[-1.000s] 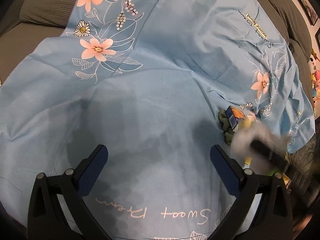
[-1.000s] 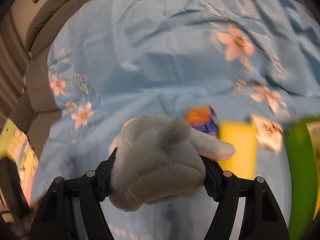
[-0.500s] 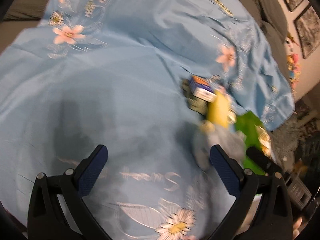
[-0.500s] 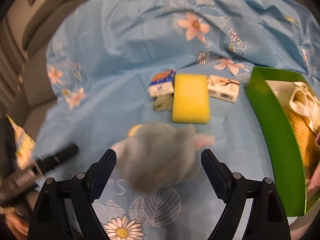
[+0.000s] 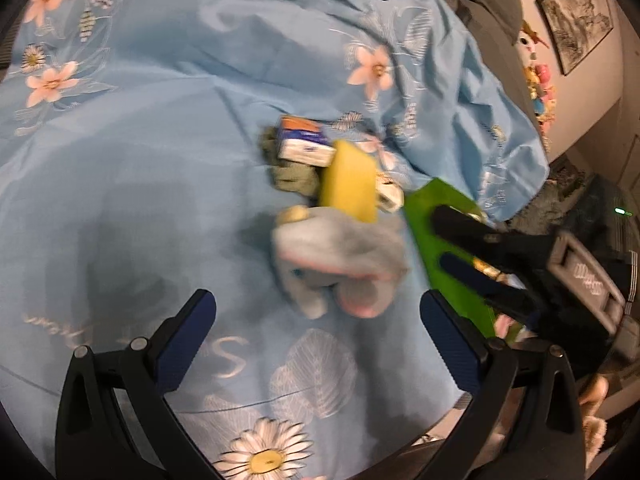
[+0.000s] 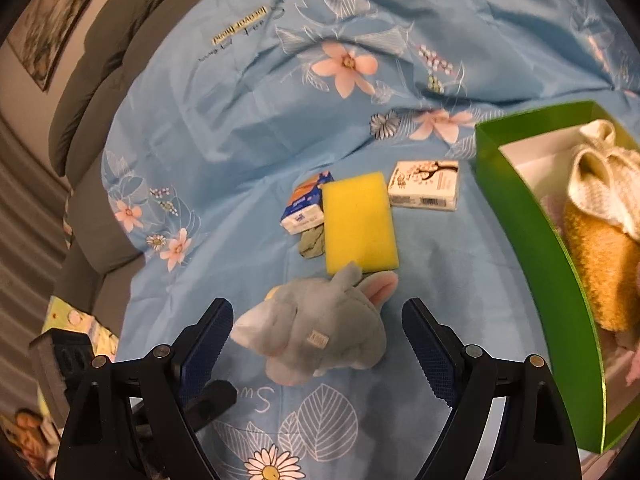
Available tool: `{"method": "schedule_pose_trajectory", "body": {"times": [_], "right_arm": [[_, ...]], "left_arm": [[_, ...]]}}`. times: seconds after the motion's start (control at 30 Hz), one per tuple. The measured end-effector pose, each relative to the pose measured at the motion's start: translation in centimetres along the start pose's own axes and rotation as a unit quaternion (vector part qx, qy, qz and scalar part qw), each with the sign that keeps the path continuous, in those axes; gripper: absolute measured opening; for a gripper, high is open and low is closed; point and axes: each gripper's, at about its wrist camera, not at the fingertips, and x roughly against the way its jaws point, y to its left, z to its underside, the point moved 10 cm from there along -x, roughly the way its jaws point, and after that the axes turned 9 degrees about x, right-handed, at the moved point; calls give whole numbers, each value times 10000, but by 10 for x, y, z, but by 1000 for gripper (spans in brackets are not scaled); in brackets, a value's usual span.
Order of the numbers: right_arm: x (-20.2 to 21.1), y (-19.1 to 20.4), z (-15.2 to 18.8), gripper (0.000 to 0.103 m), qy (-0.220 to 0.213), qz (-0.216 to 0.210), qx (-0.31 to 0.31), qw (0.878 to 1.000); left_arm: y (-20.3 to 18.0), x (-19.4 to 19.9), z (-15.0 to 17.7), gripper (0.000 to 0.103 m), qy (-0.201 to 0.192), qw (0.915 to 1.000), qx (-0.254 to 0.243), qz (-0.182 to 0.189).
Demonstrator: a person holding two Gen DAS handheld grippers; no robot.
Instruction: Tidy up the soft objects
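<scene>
1. Since the right gripper [image 6: 316, 340] stands with jaws wide apart and nothing pressed between them, the grey plush toy [image 6: 316, 324] lies free on the blue floral bedsheet [image 6: 224, 128], just ahead of and between the two fingers, touching neither pad.
2. Plush's long axis runs roughly across the gripper's gap, pink ear tipped toward the yellow sponge [image 6: 360, 222] that touches it on the far side.
3. Green box [image 6: 532, 216] sits off to the right of the plush, already holding knitted items; right gripper is the nearer to both.
4. Left gripper [image 5: 316, 336] also spread, empty; plush [image 5: 336, 260] lies ahead, slightly right of centre.
5. Hard to read: left view is blurred, so plush outline smears. Small olive cloth [image 6: 313, 242] is half hidden under the sponge and a blue-orange packet [image 6: 304, 208]. The box's far right part is cut off by the frame.
</scene>
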Motion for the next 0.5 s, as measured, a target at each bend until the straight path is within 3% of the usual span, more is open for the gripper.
{"method": "schedule_pose_trajectory", "body": {"times": [0.1,0.17,0.23,0.33,0.4,0.5], "right_arm": [[-14,-3,0,87,212,-173,-116,9996],[-24,-7,0,87,354,-286,-233,9987],[-31,-10,1,87,432,-302,-269,9983],[-48,-8,6,87,668,-564,-321,9957],[-61,-14,10,87,835,-430,-301,9951],[-79,-16,19,78,1059,-482,-302,9928]], "left_arm": [[-17,-12,1,97,60,9997,-193,112],[-18,-28,3,79,177,9988,-434,-164],[-12,-43,6,70,382,9985,-311,-232],[-8,-55,7,62,580,9983,-74,-4],[-8,-59,6,58,596,9982,-116,-10],[-14,-60,5,33,603,9979,-194,152]]}}
